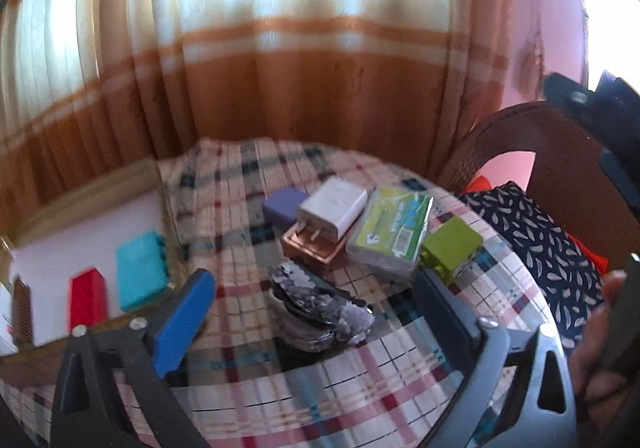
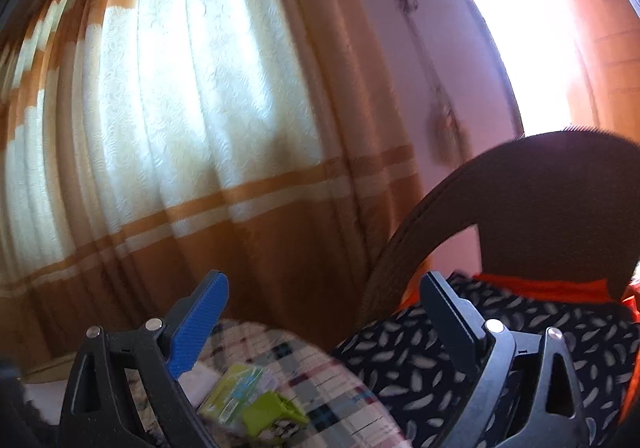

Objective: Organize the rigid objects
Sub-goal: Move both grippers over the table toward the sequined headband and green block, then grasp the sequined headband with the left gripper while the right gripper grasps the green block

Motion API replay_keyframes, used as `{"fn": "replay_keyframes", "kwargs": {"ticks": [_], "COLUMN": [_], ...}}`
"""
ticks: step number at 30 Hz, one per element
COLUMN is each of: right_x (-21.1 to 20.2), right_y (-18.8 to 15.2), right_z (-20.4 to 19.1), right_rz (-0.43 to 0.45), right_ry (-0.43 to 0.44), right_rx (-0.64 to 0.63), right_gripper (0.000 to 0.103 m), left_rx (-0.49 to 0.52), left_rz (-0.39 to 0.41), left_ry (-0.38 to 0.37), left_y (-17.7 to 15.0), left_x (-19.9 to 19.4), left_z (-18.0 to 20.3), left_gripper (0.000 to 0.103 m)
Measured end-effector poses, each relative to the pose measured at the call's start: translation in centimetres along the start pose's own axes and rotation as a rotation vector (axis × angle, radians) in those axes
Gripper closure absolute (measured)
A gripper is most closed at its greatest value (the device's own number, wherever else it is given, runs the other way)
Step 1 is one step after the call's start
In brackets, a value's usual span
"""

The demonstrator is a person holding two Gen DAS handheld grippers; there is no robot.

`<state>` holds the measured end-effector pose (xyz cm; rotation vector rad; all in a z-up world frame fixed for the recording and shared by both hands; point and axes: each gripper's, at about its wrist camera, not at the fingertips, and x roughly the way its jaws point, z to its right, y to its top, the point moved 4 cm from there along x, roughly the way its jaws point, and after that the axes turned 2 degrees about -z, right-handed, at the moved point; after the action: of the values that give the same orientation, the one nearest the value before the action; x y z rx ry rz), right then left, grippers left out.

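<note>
On the plaid-covered table [image 1: 240, 388] lie a purple box [image 1: 281, 204], a white charger [image 1: 334, 207] resting on a copper box [image 1: 312, 250], a clear case with a green label [image 1: 386, 234], a lime green plug [image 1: 452, 248] and a silver sequined pouch [image 1: 316, 312]. My left gripper [image 1: 312, 288] is open, its fingers either side of the pouch, above it. My right gripper [image 2: 324, 288] is open and empty, raised over the table's right edge. The green-label case [image 2: 232, 394] and lime plug [image 2: 274, 416] show low in the right wrist view.
A teal box [image 1: 140, 274] and a red box [image 1: 88, 304] lie on a white surface [image 1: 80, 240] left of the table. A wooden chair [image 2: 520, 199] with dark feather-print cloth [image 1: 540, 248] stands at right. Orange and white curtains [image 1: 280, 87] hang behind.
</note>
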<state>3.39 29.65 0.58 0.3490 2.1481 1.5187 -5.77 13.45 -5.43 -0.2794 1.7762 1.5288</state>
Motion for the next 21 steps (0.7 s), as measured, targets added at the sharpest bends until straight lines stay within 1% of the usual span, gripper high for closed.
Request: {"fn": "replay_keyframes", "kwargs": {"ticks": [2, 3, 5, 7, 9, 14, 19, 21], "right_x": [0.2, 0.5, 1.1, 1.8, 2.4, 3.0, 3.8, 4.0], "right_y": [0.0, 0.0, -0.2, -0.6, -1.1, -2.5, -4.6, -5.1], "right_z": [0.5, 0.7, 0.9, 0.9, 0.7, -0.9, -3.2, -3.6], "right_rz": [-0.017, -0.034, -0.083, -0.146, -0.207, -0.313, -0.442, -0.466], "right_ry": [-0.003, 0.001, 0.010, 0.037, 0.078, 0.145, 0.196, 0.200], "right_rx": [0.000, -0.002, -0.017, -0.032, -0.047, -0.133, -0.284, -0.327], "right_gripper": [0.005, 0.005, 0.005, 0.005, 0.005, 0.005, 0.005, 0.005], "left_rx": [-0.026, -0.035, -0.055, -0.080, -0.109, -0.128, -0.155, -0.178], "left_rz": [-0.064, -0.087, -0.124, -0.156, -0.185, -0.178, -0.166, -0.133], "left_ry": [-0.003, -0.009, -0.024, -0.030, -0.053, -0.067, -0.089, -0.102], "left_y": [-0.3, -0.4, -0.7, -1.1, -1.4, -1.6, -1.9, -2.1], "left_x": [1.3, 1.8, 2.5, 3.0, 3.5, 3.2, 2.3, 1.3], "left_z": [-0.1, -0.1, -0.2, -0.4, -0.7, -0.9, -1.7, -2.1], "left_gripper": [0.013, 0.018, 0.023, 0.023, 0.036, 0.038, 0.038, 0.038]}}
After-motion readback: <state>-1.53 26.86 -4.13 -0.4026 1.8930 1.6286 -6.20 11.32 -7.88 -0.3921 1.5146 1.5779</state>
